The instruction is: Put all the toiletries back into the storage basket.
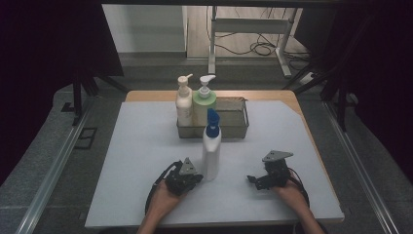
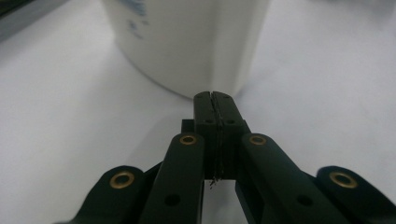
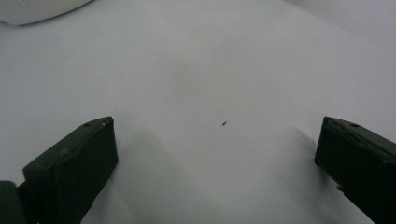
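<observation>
From the high view I'm looking down on the white mat, and the white bottle with the blue cap is standing upright near the middle of it, just in front of the metal caddy. Two pump bottles are sitting in the left part of that caddy, a cream one and a green one. My left gripper is sitting low on the mat right beside the foot of the white bottle, on its left. My right gripper is resting well apart from the bottle, off to the right, pointing in toward it.

In the left gripper view, the jaws are pressing flat against each other with nothing between them, and the tips are pointing straight at the base of the white bottle, very close to it. Can't tell if they're actually touching.

In the right gripper view, the jaws are standing wide apart over bare mat, gripping nothing. A sliver of the white bottle's bottom edge is peeking in at the top left corner.
</observation>
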The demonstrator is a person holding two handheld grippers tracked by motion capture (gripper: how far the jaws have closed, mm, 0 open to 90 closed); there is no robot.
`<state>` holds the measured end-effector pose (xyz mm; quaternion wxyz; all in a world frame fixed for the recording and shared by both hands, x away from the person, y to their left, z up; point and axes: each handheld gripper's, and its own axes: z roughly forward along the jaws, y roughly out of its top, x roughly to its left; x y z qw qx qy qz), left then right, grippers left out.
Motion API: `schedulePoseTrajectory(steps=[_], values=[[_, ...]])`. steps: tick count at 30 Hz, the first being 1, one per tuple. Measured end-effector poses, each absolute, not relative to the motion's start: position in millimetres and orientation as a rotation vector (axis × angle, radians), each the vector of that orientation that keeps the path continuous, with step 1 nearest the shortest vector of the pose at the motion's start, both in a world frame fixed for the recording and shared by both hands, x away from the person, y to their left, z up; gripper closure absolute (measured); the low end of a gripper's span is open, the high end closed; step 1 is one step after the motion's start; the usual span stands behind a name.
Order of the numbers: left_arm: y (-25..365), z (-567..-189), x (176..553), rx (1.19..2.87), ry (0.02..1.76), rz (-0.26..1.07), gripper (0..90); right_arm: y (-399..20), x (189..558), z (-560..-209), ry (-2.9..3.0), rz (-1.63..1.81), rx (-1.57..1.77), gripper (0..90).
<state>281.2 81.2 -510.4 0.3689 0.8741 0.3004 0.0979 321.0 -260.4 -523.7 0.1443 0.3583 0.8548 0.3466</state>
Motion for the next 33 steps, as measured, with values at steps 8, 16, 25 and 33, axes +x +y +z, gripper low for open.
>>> schedulePoseTrajectory(steps=[8,16,25,33], values=[[78.8,-509.1,288.6,2.235,0.796,0.267,89.2,-260.4,320.9,-523.7,2.463,0.998,1.033,0.0],[64.1,-510.2,290.4,2.236,0.757,0.236,89.1,-260.4,321.0,-523.6,2.464,0.999,1.034,0.0],[47.2,-510.1,292.7,2.237,0.755,0.242,89.2,-260.4,321.0,-523.7,2.464,0.998,1.033,0.0],[38.0,-511.2,293.4,2.239,0.746,0.252,89.1,-260.3,321.0,-523.6,2.464,0.998,1.034,0.0]])
